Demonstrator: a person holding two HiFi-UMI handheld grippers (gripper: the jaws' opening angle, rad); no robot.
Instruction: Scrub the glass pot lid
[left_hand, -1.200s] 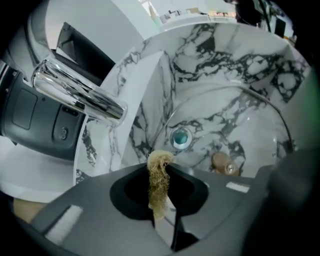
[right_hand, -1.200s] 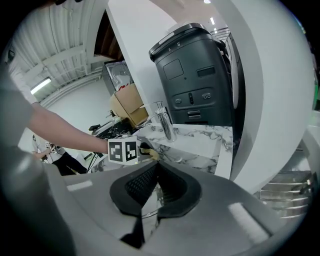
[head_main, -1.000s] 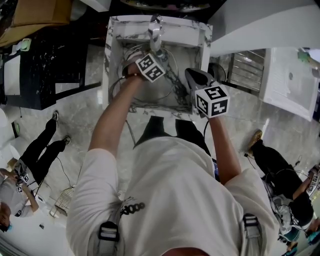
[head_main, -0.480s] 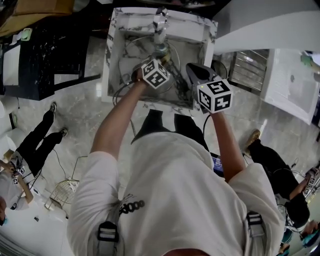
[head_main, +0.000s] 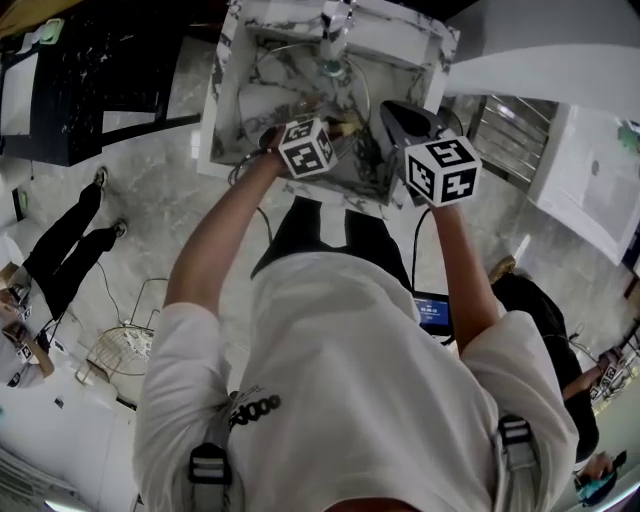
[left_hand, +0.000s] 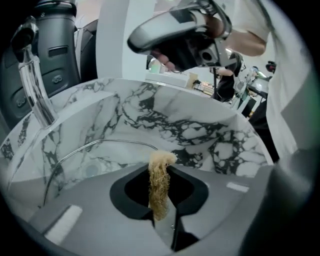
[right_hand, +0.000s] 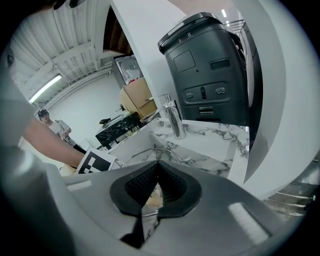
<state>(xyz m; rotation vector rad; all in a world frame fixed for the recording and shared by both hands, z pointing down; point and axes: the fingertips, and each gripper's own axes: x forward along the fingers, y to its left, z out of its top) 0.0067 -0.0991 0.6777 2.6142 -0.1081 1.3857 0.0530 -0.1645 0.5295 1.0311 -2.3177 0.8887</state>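
My left tongs (left_hand: 160, 169) are pinching a tuft of tan scrub fibre (left_hand: 160, 187). My right tongs (right_hand: 157, 169) are pressed together on the rim of the glass pot lid (left_hand: 95, 157), which sits inside the marble sink (left_hand: 200, 130) near the faucet (left_hand: 36, 87).

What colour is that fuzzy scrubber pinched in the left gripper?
Pale tan, like dry straw. The scrubber shows best in the left gripper view.

Dim, even indoor light; heavy fisheye warp w/ dark vignette, soft blur at edges
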